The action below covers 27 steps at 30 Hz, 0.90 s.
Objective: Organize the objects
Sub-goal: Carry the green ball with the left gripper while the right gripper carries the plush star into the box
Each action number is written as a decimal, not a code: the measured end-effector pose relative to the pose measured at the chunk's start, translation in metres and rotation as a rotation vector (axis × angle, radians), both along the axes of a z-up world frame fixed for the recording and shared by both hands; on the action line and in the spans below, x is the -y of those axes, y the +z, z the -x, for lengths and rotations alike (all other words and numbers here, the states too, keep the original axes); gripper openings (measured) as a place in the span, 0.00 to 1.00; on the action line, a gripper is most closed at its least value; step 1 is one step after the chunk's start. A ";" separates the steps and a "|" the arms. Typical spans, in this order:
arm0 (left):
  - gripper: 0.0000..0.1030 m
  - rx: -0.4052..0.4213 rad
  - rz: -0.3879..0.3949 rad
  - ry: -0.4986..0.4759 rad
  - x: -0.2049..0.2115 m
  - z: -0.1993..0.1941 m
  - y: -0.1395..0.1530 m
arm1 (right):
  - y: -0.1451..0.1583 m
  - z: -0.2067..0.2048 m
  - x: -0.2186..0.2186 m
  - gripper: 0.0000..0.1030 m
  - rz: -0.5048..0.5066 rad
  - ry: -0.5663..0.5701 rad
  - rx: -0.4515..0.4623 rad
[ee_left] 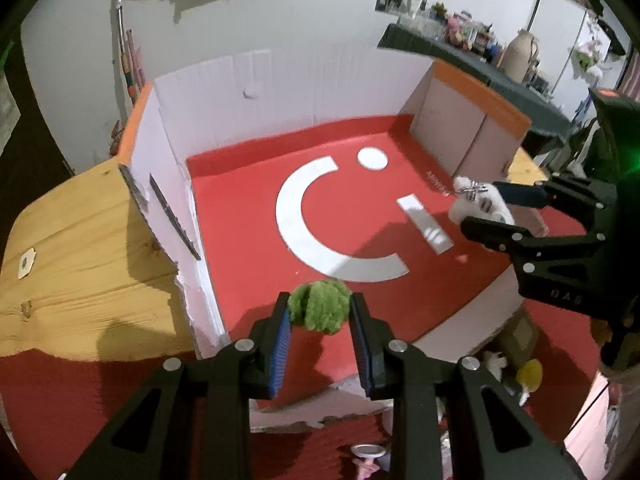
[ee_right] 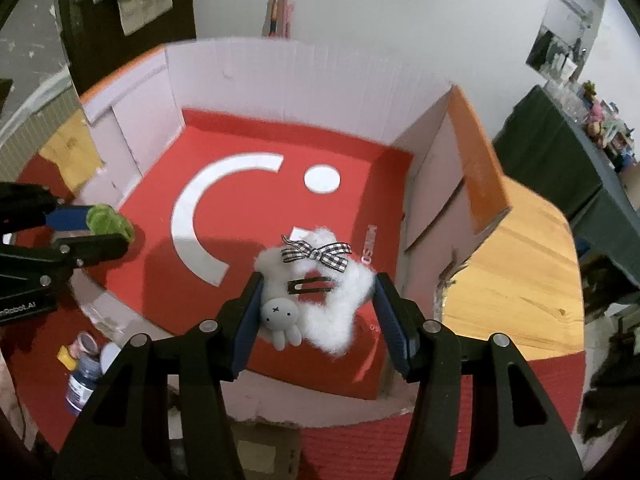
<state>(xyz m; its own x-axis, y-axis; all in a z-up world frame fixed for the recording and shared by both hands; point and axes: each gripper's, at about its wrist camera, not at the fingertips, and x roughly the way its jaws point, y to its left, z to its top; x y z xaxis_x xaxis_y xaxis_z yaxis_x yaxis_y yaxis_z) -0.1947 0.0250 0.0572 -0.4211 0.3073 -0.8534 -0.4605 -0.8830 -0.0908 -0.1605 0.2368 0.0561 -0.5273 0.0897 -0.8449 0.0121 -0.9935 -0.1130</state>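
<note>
- My left claw pinches a green pompom, a shaggy, roundish tuft of yarn, between its two ribbed blue pads.
- My right claw is clamped across a white hair clip, a fluffy loop of fuzz whose outer edges press against both dark blue pads.
- The clip carries a black-and-white gingham ribbon bow, a flat dark metal snap bar, and a small smooth grey-white rabbit charm with an x for a mouth, lying against the left pad.
- Both things hang over the open cardboard box; neither touches its floor.
- The box has pale corrugated walls, orange on the outside, with torn, ragged edges at the near side.
- Its floor is smooth red, printed with a white arc, a white dot and a white bar.
- In the left view the right claw shows at the right, holding the clip above the white bar.
- In the right view the left claw shows at the left, holding the pompom near the box's left wall.
- The box sits on a wooden table with a rounded corner and visible grain; a red ribbed mat lies under the near edge.
- Small paint jars stand on the red surface beside the box, low in the right view.
</note>
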 end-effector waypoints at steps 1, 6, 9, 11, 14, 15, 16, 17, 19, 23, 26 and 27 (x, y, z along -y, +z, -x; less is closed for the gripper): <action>0.29 0.007 0.009 -0.004 -0.001 0.000 -0.002 | -0.003 0.002 -0.001 0.51 -0.003 0.000 0.016; 0.29 0.043 0.049 -0.014 -0.003 0.001 -0.016 | -0.016 0.005 -0.001 0.51 -0.018 0.010 0.071; 0.29 0.026 0.074 -0.025 -0.004 -0.002 -0.016 | -0.025 0.006 0.001 0.51 -0.050 0.020 0.099; 0.29 0.032 0.071 -0.024 -0.003 -0.001 -0.015 | -0.026 0.004 0.003 0.51 -0.065 0.031 0.093; 0.30 0.026 0.079 -0.030 -0.003 -0.003 -0.015 | -0.025 0.003 0.001 0.51 -0.057 0.033 0.092; 0.30 0.023 0.085 -0.032 -0.004 -0.003 -0.015 | -0.025 0.002 0.001 0.51 -0.057 0.034 0.090; 0.31 0.021 0.090 -0.035 -0.004 -0.004 -0.014 | -0.025 0.001 0.001 0.51 -0.058 0.036 0.089; 0.31 0.020 0.094 -0.036 -0.005 -0.005 -0.014 | -0.025 0.001 0.001 0.51 -0.060 0.036 0.089; 0.31 0.014 0.106 -0.040 -0.006 -0.007 -0.014 | -0.025 -0.001 0.001 0.52 -0.064 0.035 0.088; 0.31 0.004 0.123 -0.043 -0.008 -0.009 -0.015 | -0.025 -0.003 0.000 0.52 -0.069 0.037 0.086; 0.31 0.009 0.120 -0.041 -0.009 -0.009 -0.014 | -0.026 -0.004 0.000 0.52 -0.071 0.036 0.085; 0.31 0.010 0.119 -0.041 -0.009 -0.009 -0.014 | -0.026 -0.004 0.001 0.52 -0.072 0.035 0.084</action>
<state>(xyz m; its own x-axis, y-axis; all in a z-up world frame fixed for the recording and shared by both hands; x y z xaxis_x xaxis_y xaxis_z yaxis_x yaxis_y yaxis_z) -0.1853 0.0337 0.0432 -0.4014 0.2205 -0.8890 -0.4956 -0.8685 0.0084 -0.1562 0.2363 0.0304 -0.4585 0.1345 -0.8784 0.0594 -0.9816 -0.1813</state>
